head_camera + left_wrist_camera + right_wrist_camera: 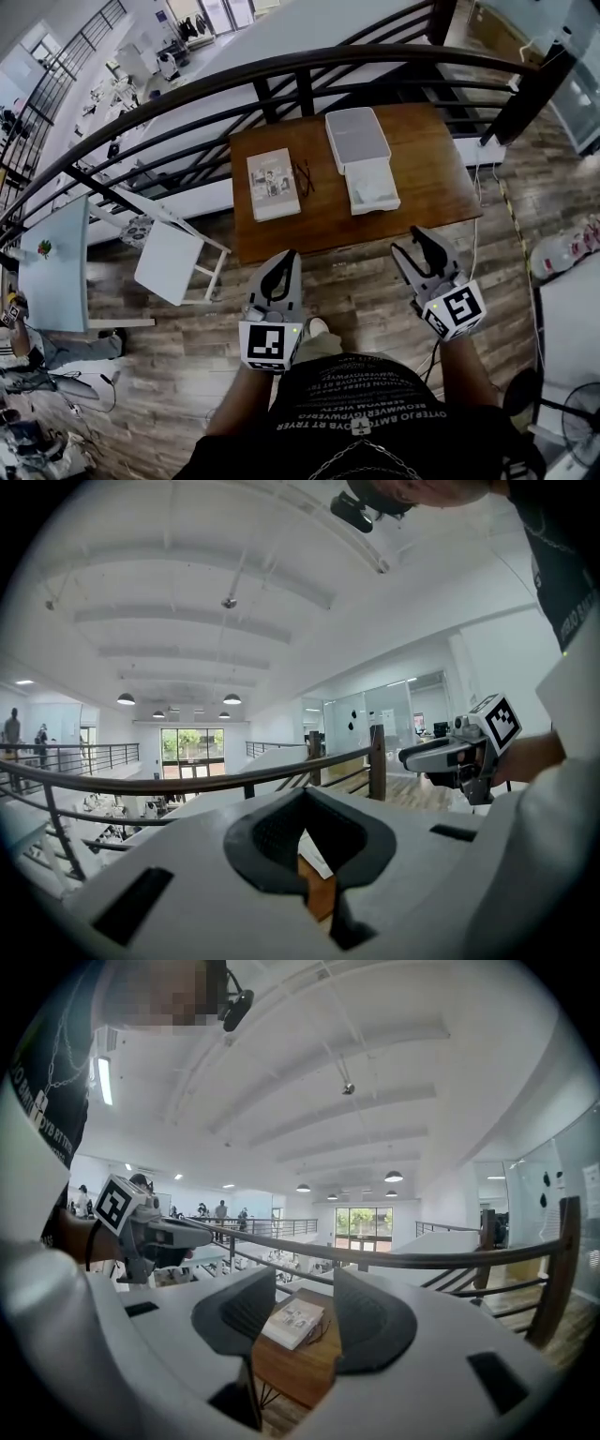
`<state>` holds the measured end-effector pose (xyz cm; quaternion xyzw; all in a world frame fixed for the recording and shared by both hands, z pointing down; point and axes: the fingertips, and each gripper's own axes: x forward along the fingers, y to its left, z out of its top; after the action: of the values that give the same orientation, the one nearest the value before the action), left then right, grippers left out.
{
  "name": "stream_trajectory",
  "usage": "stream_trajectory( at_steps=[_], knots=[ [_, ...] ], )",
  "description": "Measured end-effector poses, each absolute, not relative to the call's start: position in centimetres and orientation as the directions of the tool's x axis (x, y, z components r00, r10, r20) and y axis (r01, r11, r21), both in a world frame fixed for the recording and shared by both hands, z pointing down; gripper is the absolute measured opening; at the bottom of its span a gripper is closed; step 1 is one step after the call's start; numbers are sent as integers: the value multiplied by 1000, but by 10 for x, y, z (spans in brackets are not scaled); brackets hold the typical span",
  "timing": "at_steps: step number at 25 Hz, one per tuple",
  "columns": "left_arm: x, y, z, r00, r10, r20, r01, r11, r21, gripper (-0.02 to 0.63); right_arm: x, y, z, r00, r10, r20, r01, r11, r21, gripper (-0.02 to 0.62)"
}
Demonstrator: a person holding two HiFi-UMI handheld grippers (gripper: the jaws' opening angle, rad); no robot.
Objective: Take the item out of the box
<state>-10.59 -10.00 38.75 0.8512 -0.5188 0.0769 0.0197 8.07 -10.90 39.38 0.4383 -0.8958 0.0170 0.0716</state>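
Note:
A white box lies open on the wooden table, its lid just behind it. Something white lies inside the box; I cannot tell what it is. Both grippers hang in the air in front of the table's near edge, apart from the box. My left gripper is shut with nothing in it; through the slit between its pads only a strip of table shows. My right gripper stands open and empty, and its view looks between the pads at the table.
A booklet lies on the table's left half, with a small black object beside it. A dark metal railing runs behind the table. A white chair stands on the wooden floor at the left.

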Motion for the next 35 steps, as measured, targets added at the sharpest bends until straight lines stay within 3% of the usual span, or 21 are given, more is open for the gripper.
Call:
stream_trajectory(
  at_steps=[18, 35],
  knots=[
    [-158, -152, 396, 525, -842, 123, -847, -531, -24, 6, 21, -145, 384, -549, -822, 151, -821, 564, 86, 171],
    [-134, -184, 394, 521, -843, 133, -848, -529, -37, 6, 46, -175, 416, -538, -817, 207, -831, 556, 33, 170]
  ],
)
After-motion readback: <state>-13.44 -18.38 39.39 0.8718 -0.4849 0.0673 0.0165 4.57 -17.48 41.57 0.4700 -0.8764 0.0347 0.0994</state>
